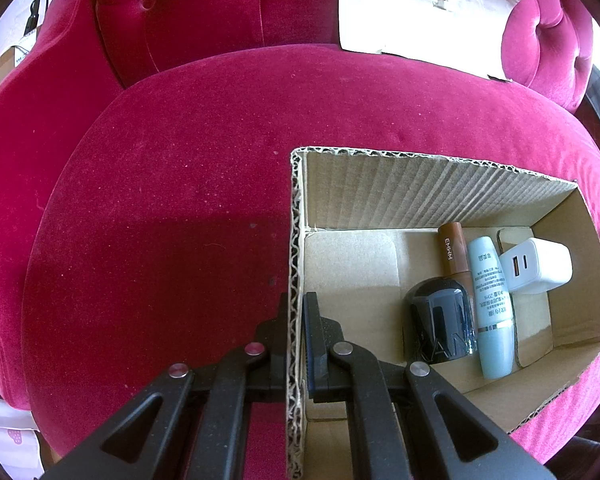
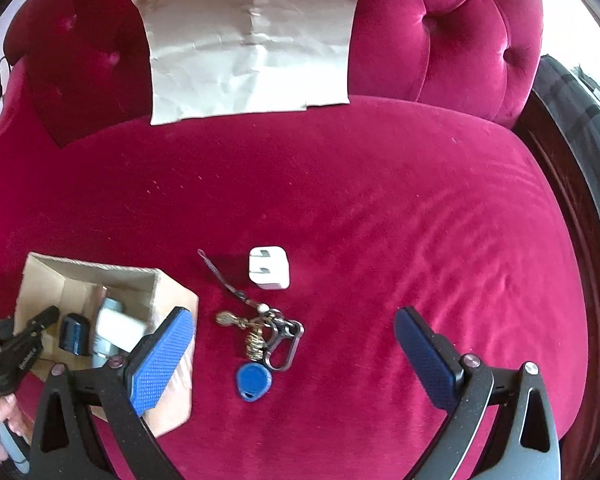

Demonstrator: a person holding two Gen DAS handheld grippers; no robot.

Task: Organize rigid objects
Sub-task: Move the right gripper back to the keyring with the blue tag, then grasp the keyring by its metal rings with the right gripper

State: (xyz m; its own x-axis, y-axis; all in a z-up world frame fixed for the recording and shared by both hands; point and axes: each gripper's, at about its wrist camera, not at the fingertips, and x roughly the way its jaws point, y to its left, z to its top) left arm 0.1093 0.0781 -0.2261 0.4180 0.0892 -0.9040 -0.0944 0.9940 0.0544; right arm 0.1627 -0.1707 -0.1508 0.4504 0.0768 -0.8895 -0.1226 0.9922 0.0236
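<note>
From the left wrist, the left gripper (image 1: 296, 320) is clamped tight on the near left wall of the cardboard box (image 1: 440, 196), one finger outside and one inside, steadying it on the pink velvet seat (image 1: 160, 220). Four things lie in the box's right half: one brown tube (image 1: 452, 250), one pale blue tube (image 1: 494, 308), one dark round-topped bottle (image 1: 440, 320) and one white charger (image 1: 538, 266), the last against the right wall. All look rigid and light; the bottle seems glossy and probably the heaviest, and the corrugated wall is stiff enough to be held by its edge. From the right wrist, the right gripper (image 2: 296, 344) hangs wide open with nothing between its blue pads (image 2: 162, 360), above the seat to the right of the box. Two things remain outside: one white plug adapter (image 2: 269, 267), lying farther off, and one key bunch (image 2: 260, 336) with a blue fob (image 2: 252, 380), nearer and roughly between the fingers. The adapter is a small hard block with smooth, likely slippery sides, best pinched across two flat faces. The bunch is loose and jangly, with a thin strap and metal rings; I would grip the fob or the carabiner body so the rest dangles. A sheet of paper (image 2: 252, 44) leans on the backrest.
</note>
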